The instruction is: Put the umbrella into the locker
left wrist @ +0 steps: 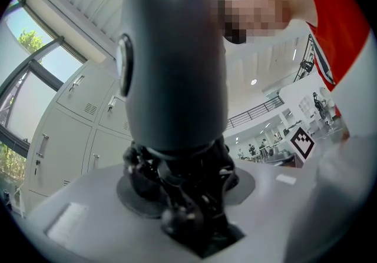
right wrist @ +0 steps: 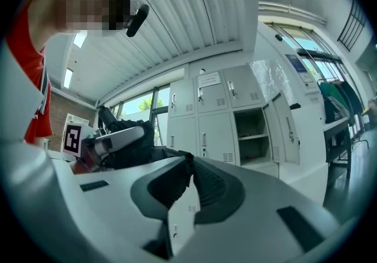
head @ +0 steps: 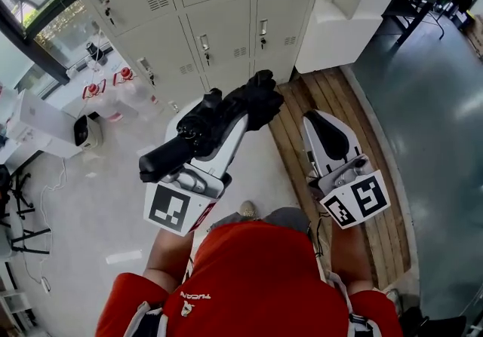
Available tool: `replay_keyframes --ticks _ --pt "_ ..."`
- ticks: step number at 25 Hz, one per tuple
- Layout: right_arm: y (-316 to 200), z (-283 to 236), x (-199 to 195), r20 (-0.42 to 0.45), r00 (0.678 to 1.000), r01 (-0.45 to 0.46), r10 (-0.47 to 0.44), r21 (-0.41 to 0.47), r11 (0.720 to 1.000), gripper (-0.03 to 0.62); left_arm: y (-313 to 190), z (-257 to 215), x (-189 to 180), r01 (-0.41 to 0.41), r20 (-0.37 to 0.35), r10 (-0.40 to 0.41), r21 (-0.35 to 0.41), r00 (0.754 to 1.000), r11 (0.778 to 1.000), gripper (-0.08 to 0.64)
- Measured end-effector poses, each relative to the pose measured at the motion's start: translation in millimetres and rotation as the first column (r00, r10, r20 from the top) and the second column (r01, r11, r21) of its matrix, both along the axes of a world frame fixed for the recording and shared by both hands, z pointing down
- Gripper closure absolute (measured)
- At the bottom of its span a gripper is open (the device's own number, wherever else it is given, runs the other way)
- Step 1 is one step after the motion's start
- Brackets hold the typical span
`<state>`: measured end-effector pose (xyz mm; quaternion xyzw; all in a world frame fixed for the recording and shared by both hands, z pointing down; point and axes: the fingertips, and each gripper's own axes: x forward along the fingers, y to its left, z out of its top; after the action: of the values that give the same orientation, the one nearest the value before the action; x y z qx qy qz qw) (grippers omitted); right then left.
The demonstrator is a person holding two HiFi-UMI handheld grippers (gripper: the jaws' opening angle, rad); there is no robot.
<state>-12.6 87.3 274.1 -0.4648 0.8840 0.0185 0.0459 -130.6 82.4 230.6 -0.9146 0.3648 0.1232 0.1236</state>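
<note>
A black folded umbrella (head: 215,118) lies slanted across my left gripper (head: 229,129), which is shut on it; the handle (head: 161,162) points back toward me and the bunched fabric (head: 260,98) toward the lockers. In the left gripper view the umbrella's grey handle (left wrist: 171,62) fills the frame above the jaws and its black ribs (left wrist: 185,194) sit between them. My right gripper (head: 315,118) is beside it, shut with nothing in it; its black pads (right wrist: 189,172) meet. An open locker (right wrist: 253,132) with a shelf stands ahead.
A bank of pale grey lockers (head: 204,34) with keys in the doors stands in front of me. A wooden floor strip (head: 339,102) runs along on the right. A white table with bottles (head: 102,94) stands to the left, and a black stand (head: 415,4) far right.
</note>
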Motion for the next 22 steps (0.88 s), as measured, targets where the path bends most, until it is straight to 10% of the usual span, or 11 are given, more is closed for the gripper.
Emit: replay_keyframes --ticks 22 --pt "-140 15 12 0.032 0.997 0.066 -0.066 0.008 0.998 0.586 -137 -2 10 -0.049 -0.043 0.05 0.022 0.998 0.999 0.379"
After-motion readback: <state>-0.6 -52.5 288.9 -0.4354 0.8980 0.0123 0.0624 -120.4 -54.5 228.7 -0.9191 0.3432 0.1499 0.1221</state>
